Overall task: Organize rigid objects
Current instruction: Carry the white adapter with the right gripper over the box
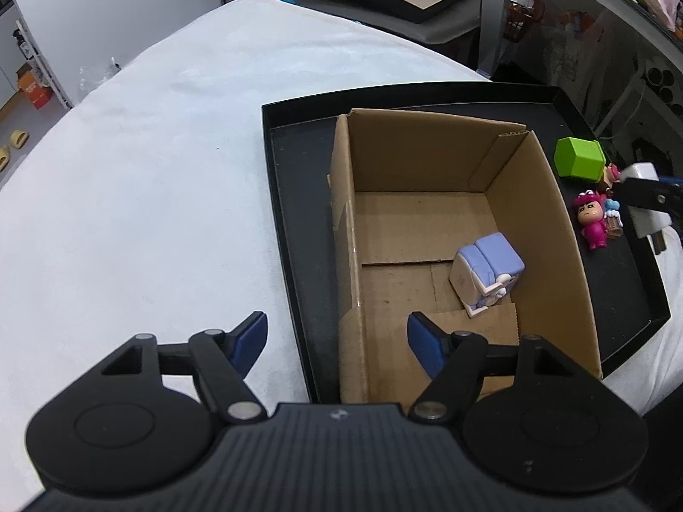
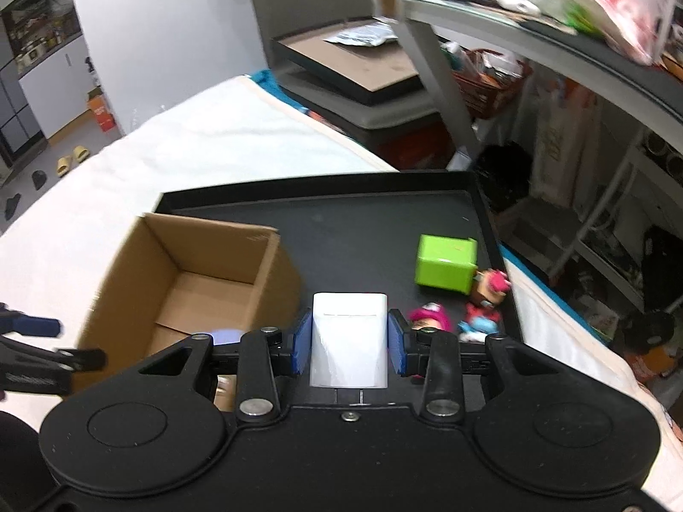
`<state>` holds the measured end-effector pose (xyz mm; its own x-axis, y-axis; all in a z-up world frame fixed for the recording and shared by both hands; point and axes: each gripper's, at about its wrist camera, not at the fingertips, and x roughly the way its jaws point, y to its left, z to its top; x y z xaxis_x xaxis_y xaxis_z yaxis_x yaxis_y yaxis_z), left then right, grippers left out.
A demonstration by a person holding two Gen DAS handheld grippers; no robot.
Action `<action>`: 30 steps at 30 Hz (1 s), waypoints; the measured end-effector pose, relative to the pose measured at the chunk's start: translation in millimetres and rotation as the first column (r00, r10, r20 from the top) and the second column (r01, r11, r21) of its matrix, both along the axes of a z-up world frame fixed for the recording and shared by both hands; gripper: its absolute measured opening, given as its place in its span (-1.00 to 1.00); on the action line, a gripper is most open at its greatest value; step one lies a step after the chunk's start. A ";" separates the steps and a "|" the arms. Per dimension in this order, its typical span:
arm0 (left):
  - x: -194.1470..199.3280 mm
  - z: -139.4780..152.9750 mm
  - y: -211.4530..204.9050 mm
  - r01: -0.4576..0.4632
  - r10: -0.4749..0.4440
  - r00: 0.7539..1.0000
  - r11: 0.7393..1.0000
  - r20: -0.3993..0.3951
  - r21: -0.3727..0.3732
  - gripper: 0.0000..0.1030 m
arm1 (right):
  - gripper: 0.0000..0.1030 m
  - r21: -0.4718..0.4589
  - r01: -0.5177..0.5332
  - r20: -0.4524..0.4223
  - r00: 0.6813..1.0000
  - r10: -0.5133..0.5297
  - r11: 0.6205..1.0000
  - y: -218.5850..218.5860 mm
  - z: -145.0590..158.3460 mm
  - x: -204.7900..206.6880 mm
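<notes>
While the left gripper (image 1: 337, 341) hangs wide open and empty over the near edge of the cardboard box (image 1: 427, 162), the right gripper (image 2: 349, 341) clamps a white charger (image 2: 349, 341) between its blue pads. Ahead and right of it on the black tray (image 2: 363, 222) sit a green cube (image 2: 446, 262) and small figurines (image 2: 429, 320); a purple toy (image 1: 486, 269) lies inside the box, just ahead of the left fingers.

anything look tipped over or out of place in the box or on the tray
The purple-and-white toy in the cardboard box lies tilted on its side rather than upright. On the black tray, the pink figure also lies down beside the green cube. Nothing looks spilled or broken.
</notes>
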<state>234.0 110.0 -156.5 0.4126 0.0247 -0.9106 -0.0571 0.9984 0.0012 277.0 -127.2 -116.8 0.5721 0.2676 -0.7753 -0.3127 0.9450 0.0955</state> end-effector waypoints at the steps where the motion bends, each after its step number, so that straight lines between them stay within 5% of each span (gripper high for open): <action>1: 0.1 -0.7 0.7 0.002 -0.002 1.000 1.000 0.001 -0.001 0.33 | -0.30 -0.003 -0.009 0.002 1.000 0.009 1.000 6.1 2.1 -0.7; 5: 1.3 -5.2 5.8 0.004 -0.004 1.000 1.000 -0.007 -0.027 0.16 | -0.30 -0.012 -0.036 0.003 0.999 0.036 0.999 26.8 6.0 -2.1; 10: 5.2 -15.4 6.3 0.047 -0.051 0.997 0.996 -0.059 -0.076 -0.60 | -0.30 -0.029 -0.054 0.012 0.998 0.055 0.998 47.1 8.1 -3.0; 12: 5.7 -17.5 5.5 0.063 -0.070 0.995 0.993 -0.066 -0.095 -0.74 | -0.30 -0.035 -0.062 0.011 0.998 0.062 0.997 55.1 8.8 -3.2; 30: 5.2 -21.2 18.0 0.029 -0.041 0.997 0.984 -0.065 -0.174 -0.72 | -0.24 0.045 -0.151 -0.022 0.988 0.152 0.987 119.1 9.5 5.0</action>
<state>239.2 128.0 -177.6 0.3472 -0.1485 -0.9260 -0.0283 0.9853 -0.1687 282.0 -8.1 -107.3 0.5023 0.3834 -0.7750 -0.4492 0.8816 0.1450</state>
